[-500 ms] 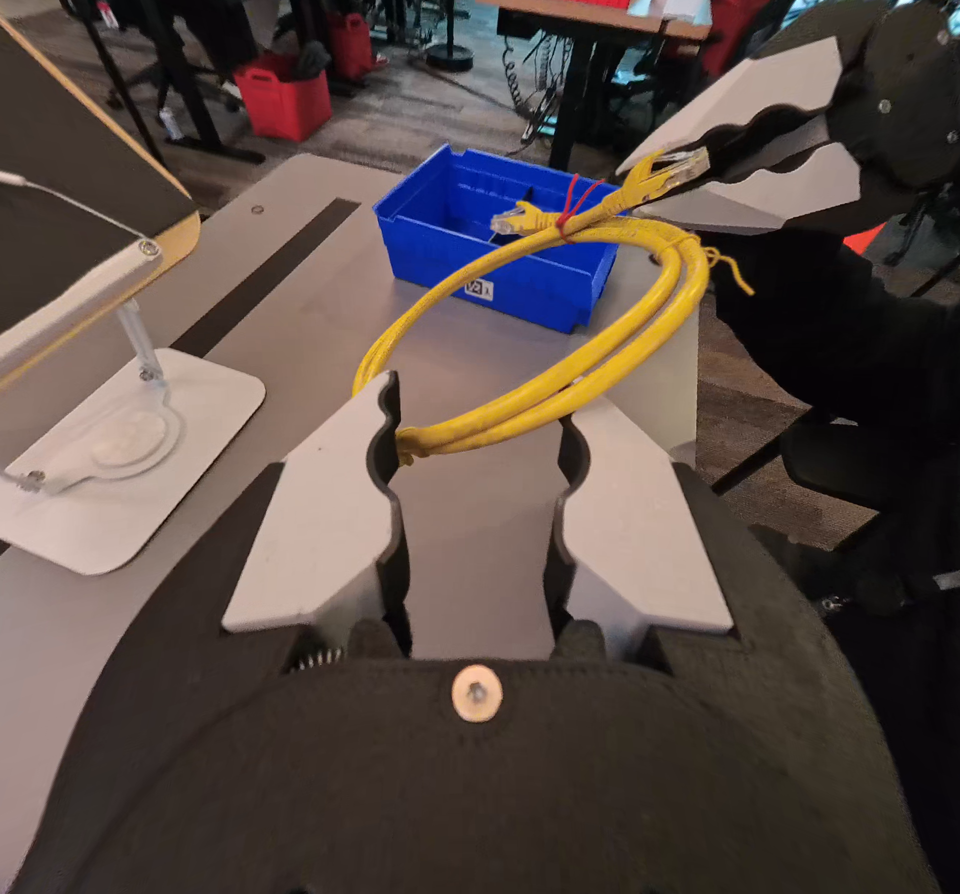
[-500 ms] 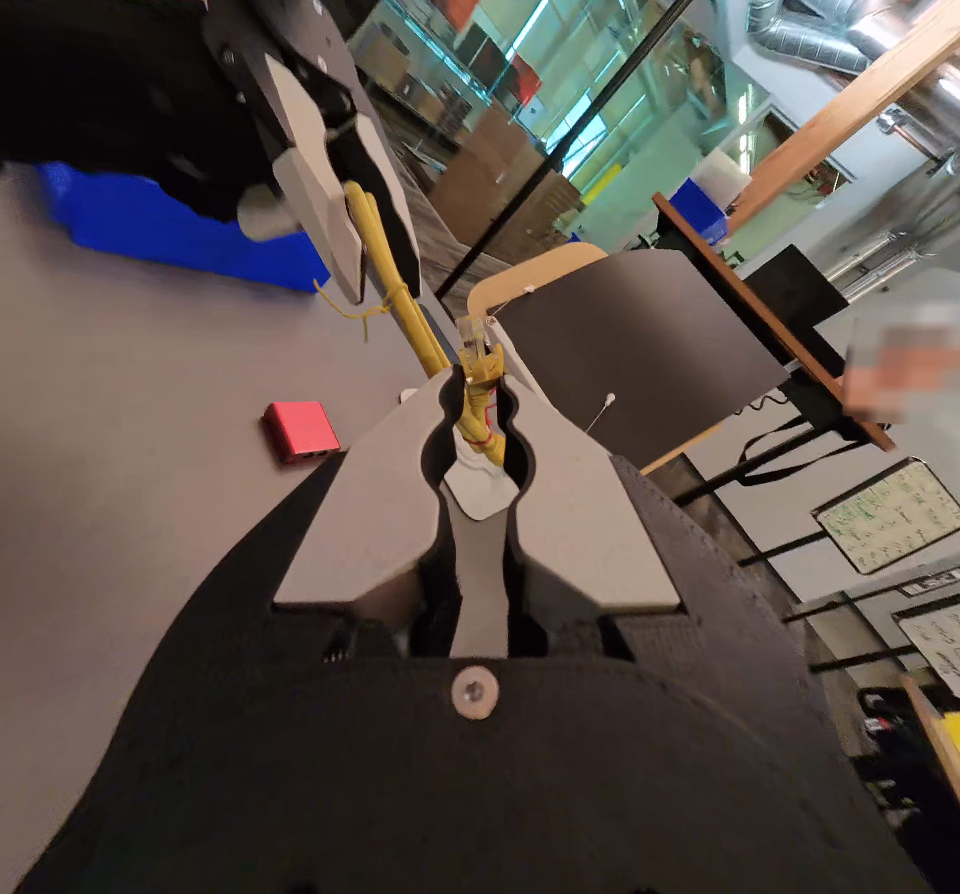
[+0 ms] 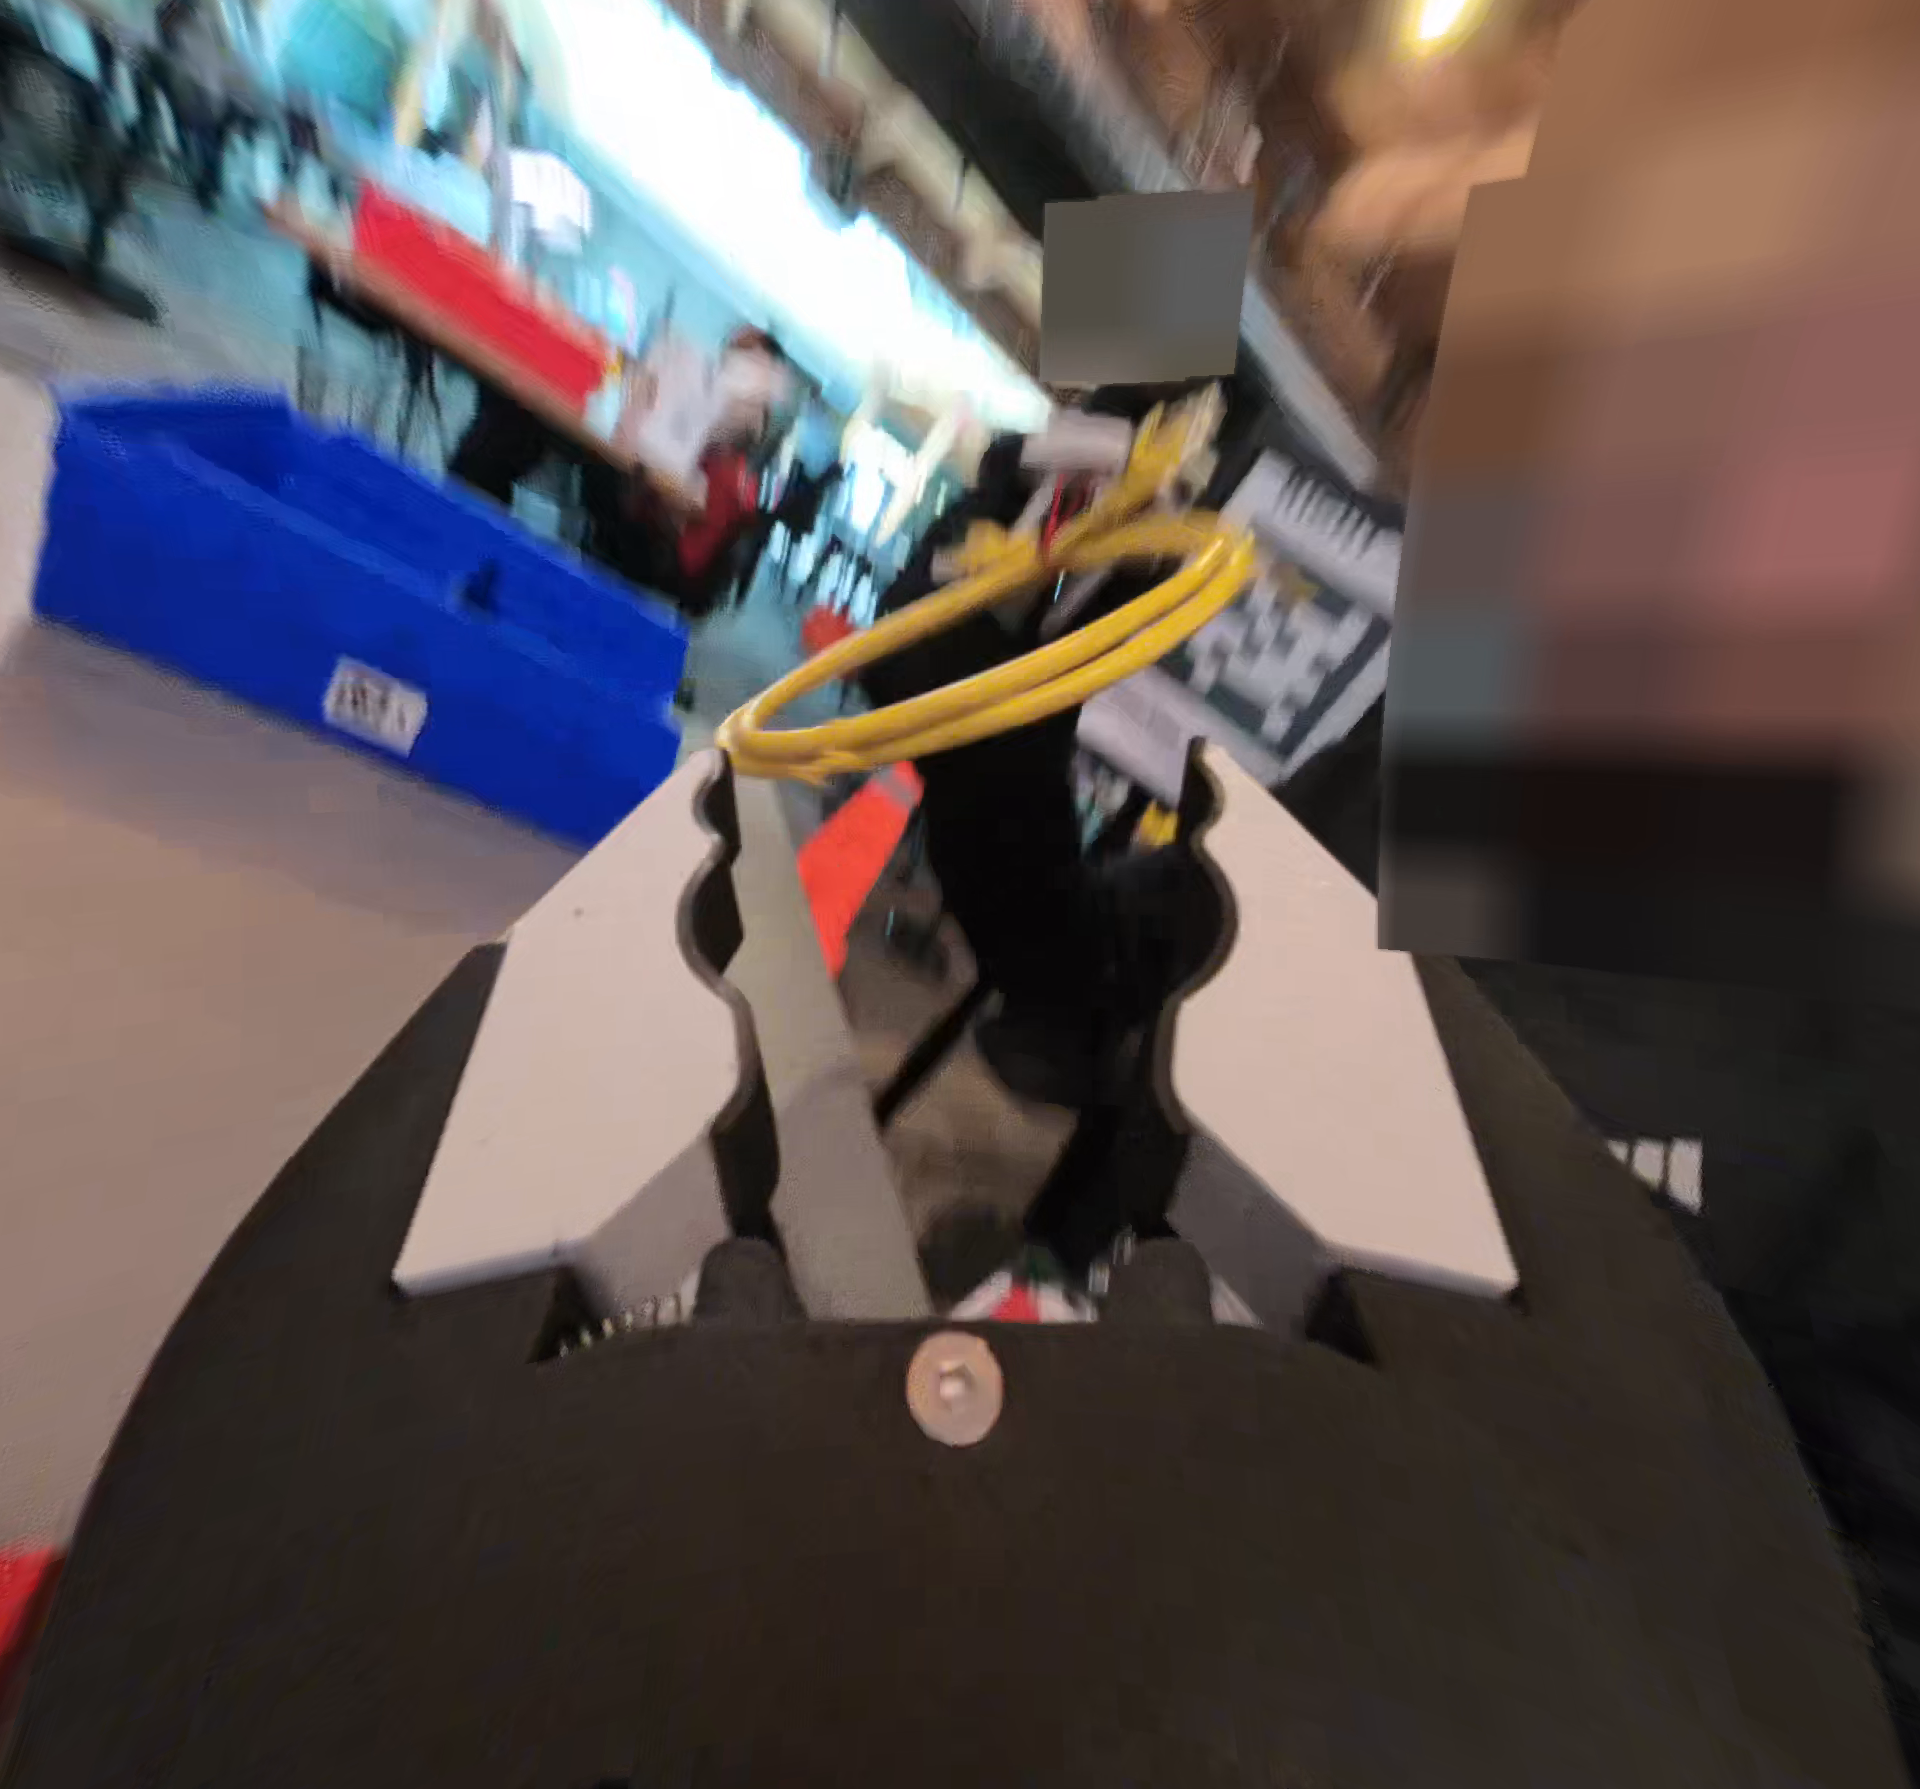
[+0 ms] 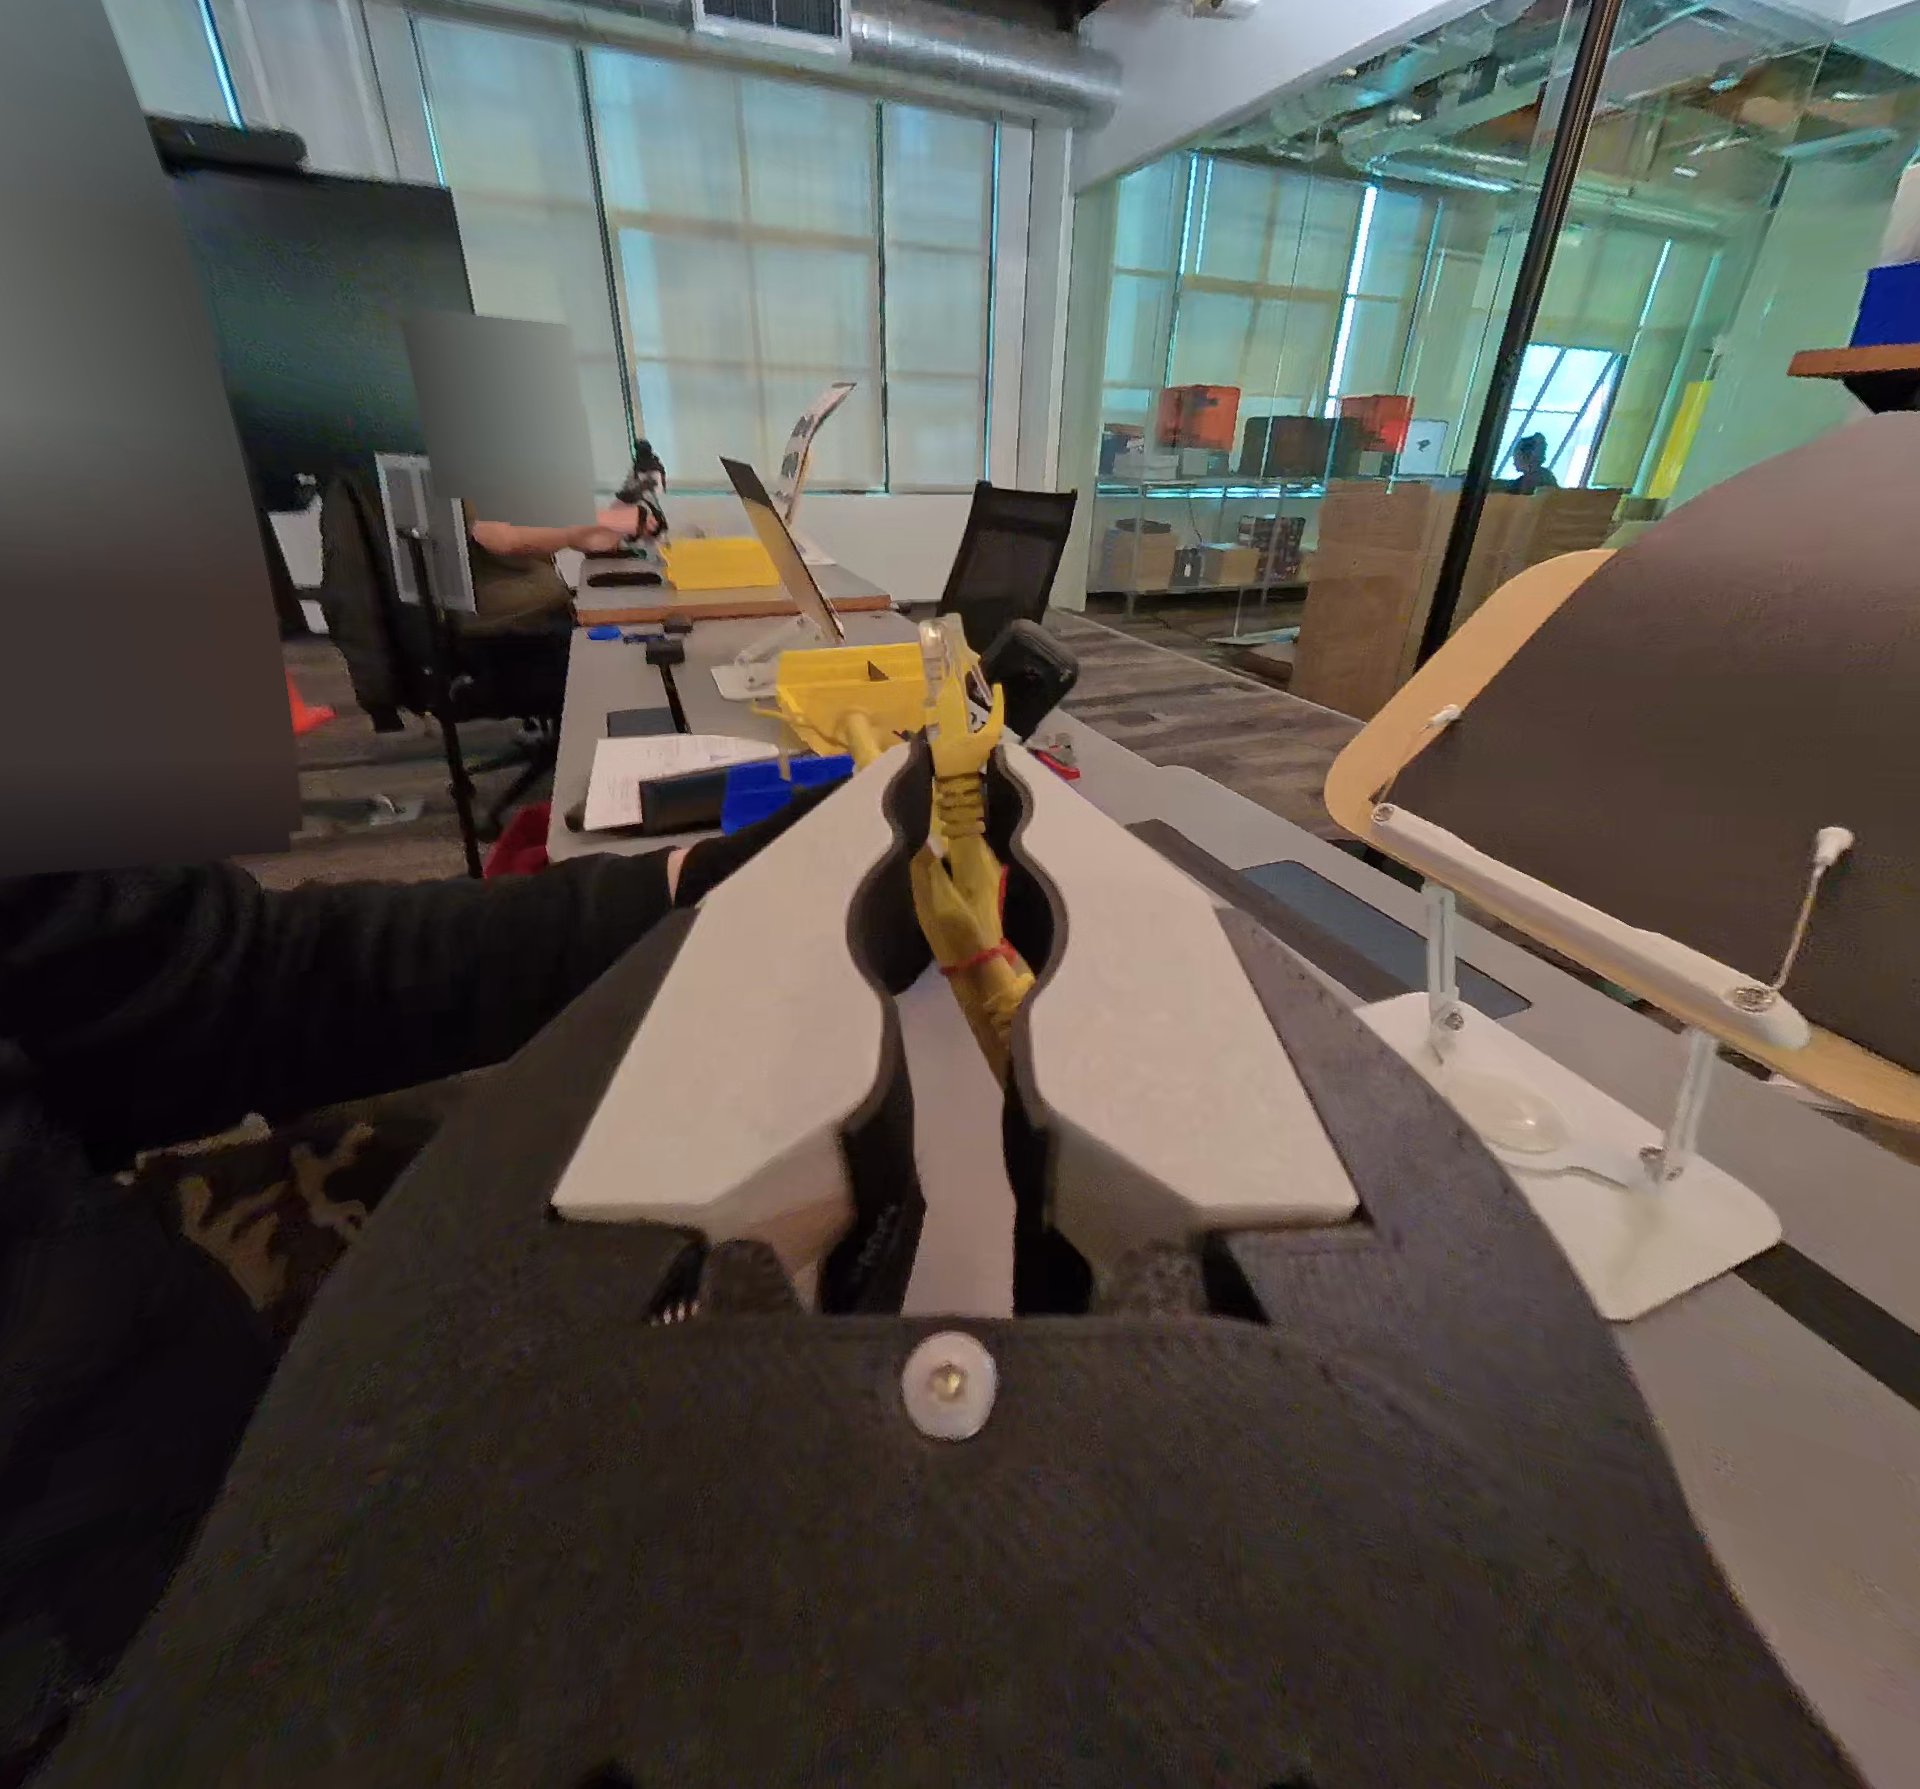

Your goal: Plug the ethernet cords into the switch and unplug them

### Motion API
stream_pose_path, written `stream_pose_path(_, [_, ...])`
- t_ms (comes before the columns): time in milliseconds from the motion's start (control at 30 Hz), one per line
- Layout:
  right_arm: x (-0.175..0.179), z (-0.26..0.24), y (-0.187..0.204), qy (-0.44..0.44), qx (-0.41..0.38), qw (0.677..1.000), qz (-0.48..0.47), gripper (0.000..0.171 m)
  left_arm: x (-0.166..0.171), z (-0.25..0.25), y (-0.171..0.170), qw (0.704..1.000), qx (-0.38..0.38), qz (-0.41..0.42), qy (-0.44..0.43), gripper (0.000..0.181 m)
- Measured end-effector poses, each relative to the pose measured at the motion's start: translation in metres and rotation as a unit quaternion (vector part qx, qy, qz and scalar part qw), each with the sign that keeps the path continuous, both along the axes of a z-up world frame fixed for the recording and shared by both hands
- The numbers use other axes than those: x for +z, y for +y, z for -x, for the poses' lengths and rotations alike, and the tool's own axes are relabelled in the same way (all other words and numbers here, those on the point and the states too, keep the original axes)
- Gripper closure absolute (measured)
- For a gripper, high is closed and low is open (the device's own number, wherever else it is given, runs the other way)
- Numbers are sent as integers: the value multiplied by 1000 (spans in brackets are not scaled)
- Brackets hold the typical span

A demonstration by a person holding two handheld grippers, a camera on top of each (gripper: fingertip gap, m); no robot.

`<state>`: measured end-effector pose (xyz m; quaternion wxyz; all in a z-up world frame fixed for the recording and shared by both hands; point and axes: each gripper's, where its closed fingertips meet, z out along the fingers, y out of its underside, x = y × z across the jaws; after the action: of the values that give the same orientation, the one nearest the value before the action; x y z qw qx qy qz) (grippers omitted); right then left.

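Right gripper (image 4: 951,763) is clamped on the plug end of the coiled yellow ethernet cord (image 3: 997,669), up in the air. Left gripper (image 3: 961,773) is spread wide, the loop just brushing one fingertip. The coil's tied, so it could snag; no switch in view.

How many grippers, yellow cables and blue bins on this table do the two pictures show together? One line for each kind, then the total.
Grippers: 2, left gripper, right gripper
Yellow cable: 1
Blue bin: 1
Total: 4
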<state>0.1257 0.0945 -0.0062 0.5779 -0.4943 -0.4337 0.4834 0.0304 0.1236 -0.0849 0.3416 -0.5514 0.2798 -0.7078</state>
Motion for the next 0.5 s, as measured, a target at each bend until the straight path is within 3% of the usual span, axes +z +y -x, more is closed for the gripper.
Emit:
stream_pose_path(67, [2, -4, -3, 5, 10, 1000, 4, 163, 11, 23, 19, 995, 53, 21, -77, 107])
stream_pose_path(100, [-1, -4, 0, -7, -3, 1000, -4, 163, 7, 27, 25, 995, 78, 16, -66, 112])
stream_pose_path(200, [-25, 2, 15, -109, -88, 987, -77, 163, 16, 18, 9, 995, 92, -36, -16, 114])
stream_pose_path(300, [-49, 5, 33, -205, -179, 948, -164, 163, 38, -9, -15, 989, 105, -95, 43, 119])
stream_pose_path(400, [-59, 11, 38, -243, -218, 920, -216, 163, 40, -40, -23, 972, 138, -131, 135, 125])
stream_pose_path(500, [-63, 18, 35, -265, -242, 895, -265, 163, 29, -65, -21, 966, 150, -113, 180, 124])
